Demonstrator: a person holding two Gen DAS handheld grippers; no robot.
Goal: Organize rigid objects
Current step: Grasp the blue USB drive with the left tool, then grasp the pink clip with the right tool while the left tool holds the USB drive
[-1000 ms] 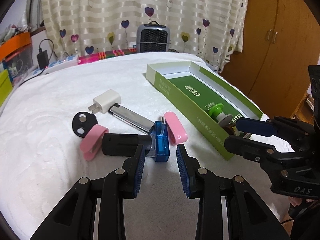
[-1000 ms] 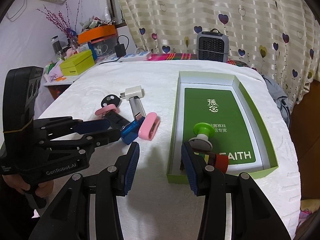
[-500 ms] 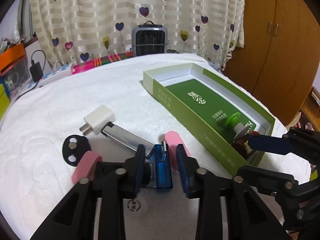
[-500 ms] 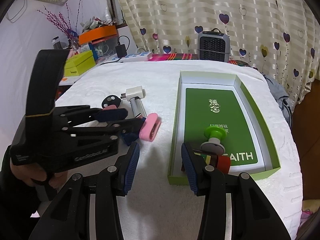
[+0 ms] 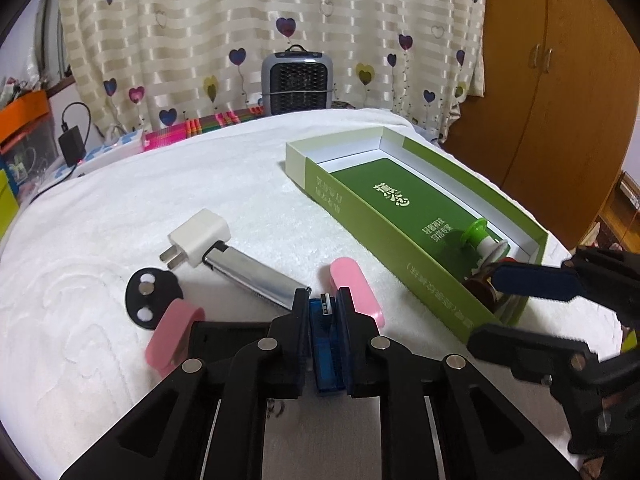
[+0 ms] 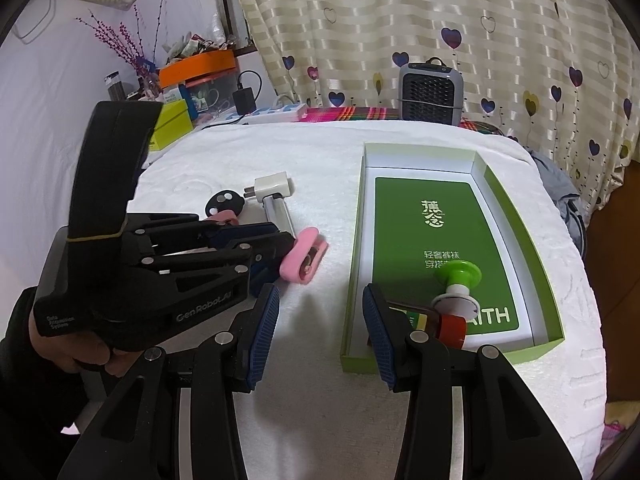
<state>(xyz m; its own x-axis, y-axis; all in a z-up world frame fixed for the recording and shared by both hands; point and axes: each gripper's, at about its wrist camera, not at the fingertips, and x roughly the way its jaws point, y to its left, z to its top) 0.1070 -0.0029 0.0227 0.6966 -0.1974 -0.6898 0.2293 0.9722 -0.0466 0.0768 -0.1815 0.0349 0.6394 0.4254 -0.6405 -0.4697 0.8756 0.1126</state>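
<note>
Left tongs [image 5: 325,312] clamped on blue translucent USB device [image 5: 326,344], pads pressed to both its sides, metal plug end pointing away from camera. Device low over white towel-covered bench [image 5: 160,208], just beside silver lighter [image 5: 256,276] and between two pink clips: one [image 5: 356,292] to its right, other [image 5: 174,338] to its left, partly behind the tongs' linkage. White wall charger [image 5: 198,242] touching far end of lighter. Black disc with two round magnets [image 5: 150,296] just left of lighter, near left pink clip.

Right tongs [image 6: 318,336] apart, nothing between the pads; left pad over bare towel, right pad at near edge of green box [image 6: 524,240]. Seen from left wrist view as dark fingers at right of frame, over near end of box.

Green box open, on right part of bench, well apart from the loose items. Inside, at near end: green-capped white stopper [image 6: 460,280] lying on its side, and small dark bottle with red cap [image 6: 450,328], partly hidden behind right pad.

Person's hand [image 6: 86,354] on left tongs' grip, dark sleeve. Small grey heater [image 5: 297,80] at far edge of bench, before heart-print curtain [image 5: 240,20].
</note>
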